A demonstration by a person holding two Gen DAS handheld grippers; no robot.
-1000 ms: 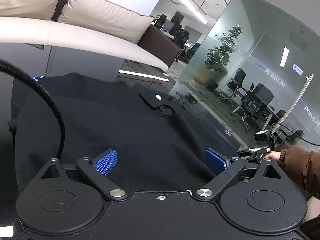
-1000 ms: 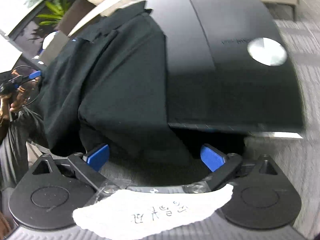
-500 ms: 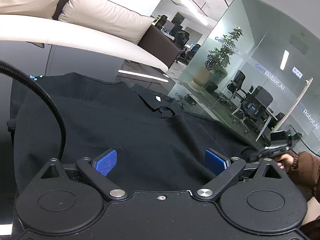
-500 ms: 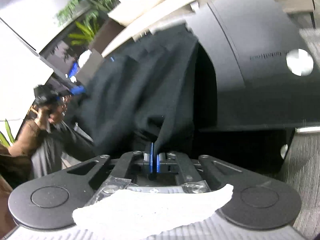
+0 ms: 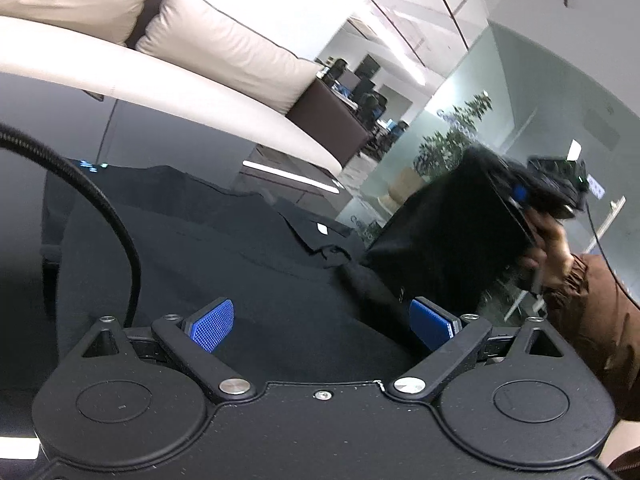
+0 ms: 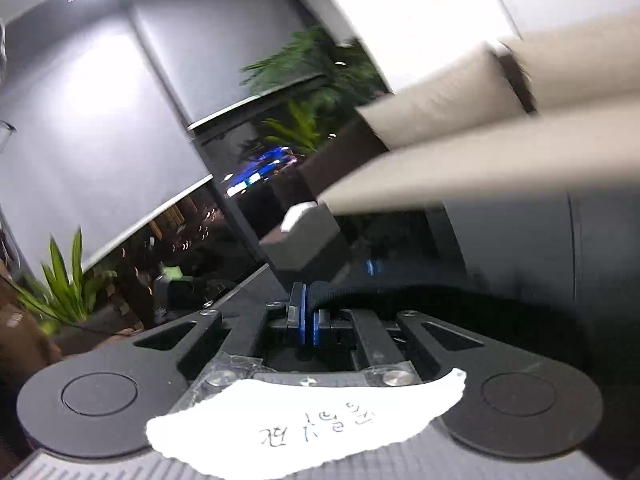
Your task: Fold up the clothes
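Note:
A black polo shirt [image 5: 224,264] lies spread on a dark glossy table [image 5: 48,120], collar toward the far right. My left gripper [image 5: 320,316] is open just above the shirt's near part, blue pads apart. My right gripper [image 6: 308,316] is shut on the shirt's black fabric [image 6: 360,292]. In the left wrist view the right gripper [image 5: 520,196] holds a lifted flap of the shirt [image 5: 452,232] raised above the table at the right.
A cream sofa with cushions [image 5: 224,52] stands behind the table. A black cable [image 5: 100,216] arcs over the shirt's left side. Glass office walls and potted plants [image 5: 452,148] lie beyond. The person's brown sleeve [image 5: 592,312] is at the right.
My right gripper closed on the shirt's side edge and lifted it up and over the table. The left gripper stayed open over the shirt and tilted slightly.

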